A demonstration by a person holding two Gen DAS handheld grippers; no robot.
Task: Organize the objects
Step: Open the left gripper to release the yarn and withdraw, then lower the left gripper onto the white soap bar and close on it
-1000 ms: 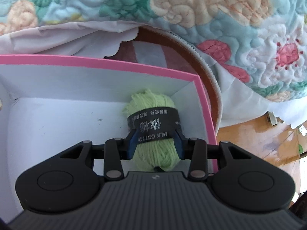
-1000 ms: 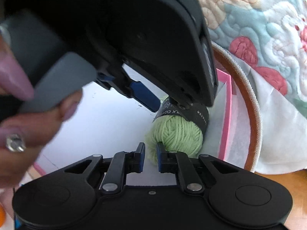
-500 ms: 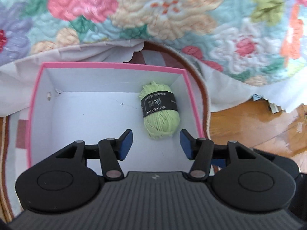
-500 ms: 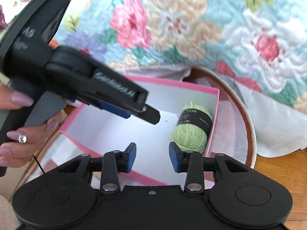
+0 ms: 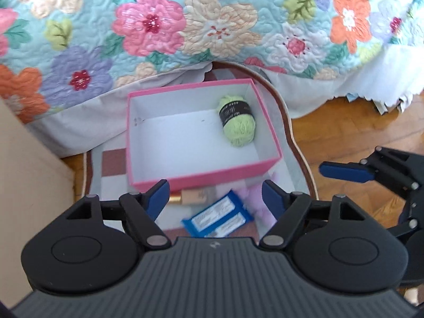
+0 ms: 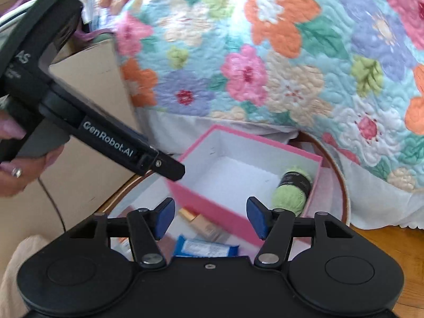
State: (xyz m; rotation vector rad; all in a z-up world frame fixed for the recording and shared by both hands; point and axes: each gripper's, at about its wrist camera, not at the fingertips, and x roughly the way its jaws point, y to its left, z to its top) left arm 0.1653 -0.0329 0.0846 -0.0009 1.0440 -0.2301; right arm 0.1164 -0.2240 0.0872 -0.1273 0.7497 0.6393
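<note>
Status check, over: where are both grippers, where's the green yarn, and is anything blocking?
Left gripper and right gripper open, empty. Green yarn lying in pink box. Blue packet outside box, nothing blocking it.

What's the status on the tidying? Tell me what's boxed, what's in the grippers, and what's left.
Done: the green yarn ball lies inside the pink box. In hand: nothing; the left gripper and right gripper have just been opening, with nothing between their fingers. Left: the blue packet, the small gold-capped bottle and something lilac lie outside, in front of the box.
</note>
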